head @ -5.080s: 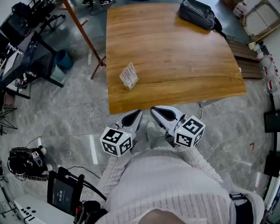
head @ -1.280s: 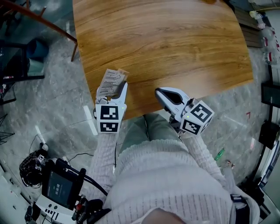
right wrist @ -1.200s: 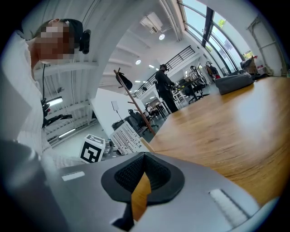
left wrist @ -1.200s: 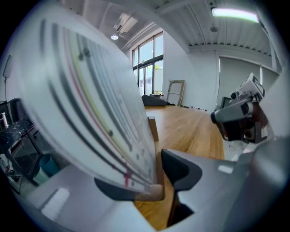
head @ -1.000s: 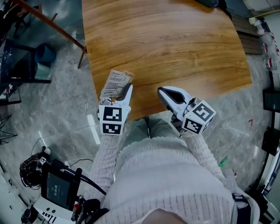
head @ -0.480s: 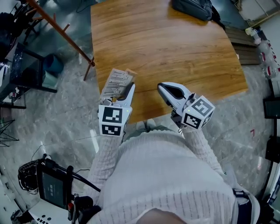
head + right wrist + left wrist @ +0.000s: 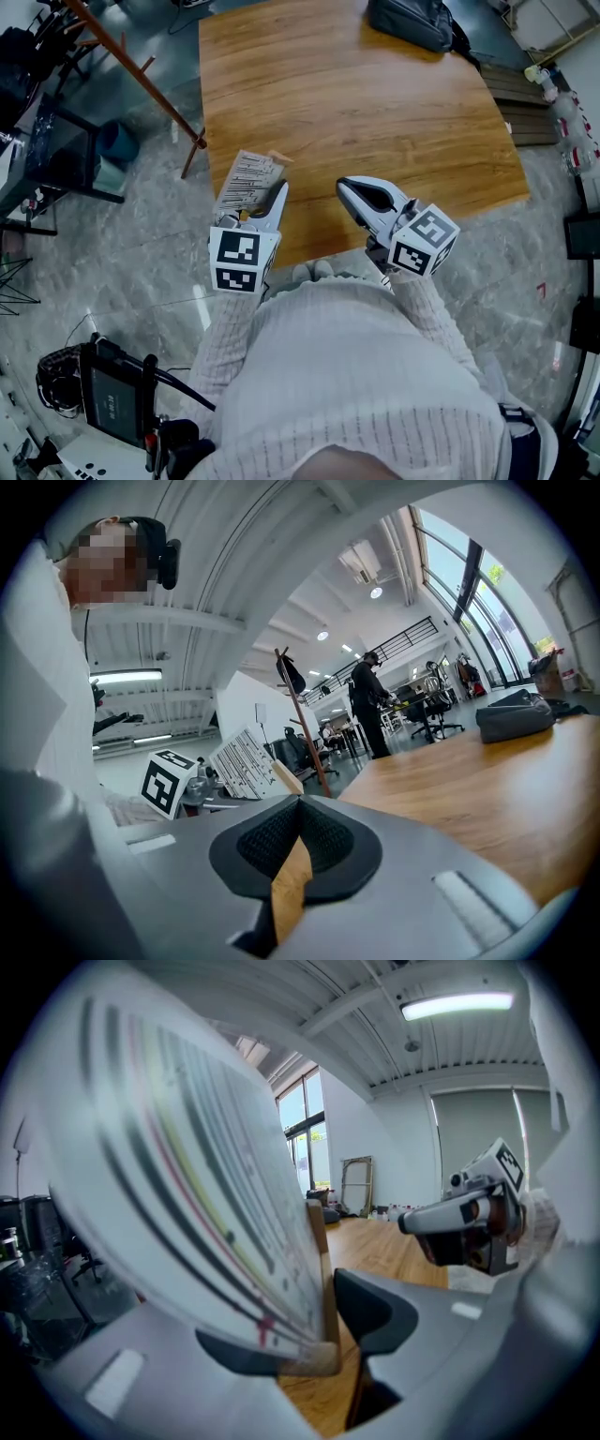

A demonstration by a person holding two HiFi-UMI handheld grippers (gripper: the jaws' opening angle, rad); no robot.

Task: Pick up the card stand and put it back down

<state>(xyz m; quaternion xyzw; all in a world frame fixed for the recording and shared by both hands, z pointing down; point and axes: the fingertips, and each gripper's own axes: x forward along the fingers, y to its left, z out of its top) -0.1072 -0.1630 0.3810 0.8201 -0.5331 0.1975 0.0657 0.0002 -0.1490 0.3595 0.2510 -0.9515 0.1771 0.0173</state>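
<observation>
Card stand (image 7: 248, 180), a white printed card set in a slim light-wood base, is clamped in the fingers of the left gripper (image 7: 266, 200) and held up off the tabletop. In the left gripper view I see the dark pads (image 7: 375, 1309) pressing on the wood base from both sides. The card rises above and to the left of the fingers, tilted, and fills most of that view. Its print is too blurred for me to read.

Right gripper (image 7: 351, 187): fingers together, nothing between them. In its own view the two ribbed black pads meet, with only a sliver of tabletop showing below the seam. It sits to the right of the left fingers, apart from the stand and not touching it.

Brown wood-grain table (image 7: 375, 103) spreads out ahead of both sets of fingers, with both fingertips over its near part. The stand hangs close to the table's left edge. Grey marbled floor (image 7: 141, 234) lies left of the left fingers. A black soft bag (image 7: 412, 23) rests at the far edge, well ahead of the right fingers.
</observation>
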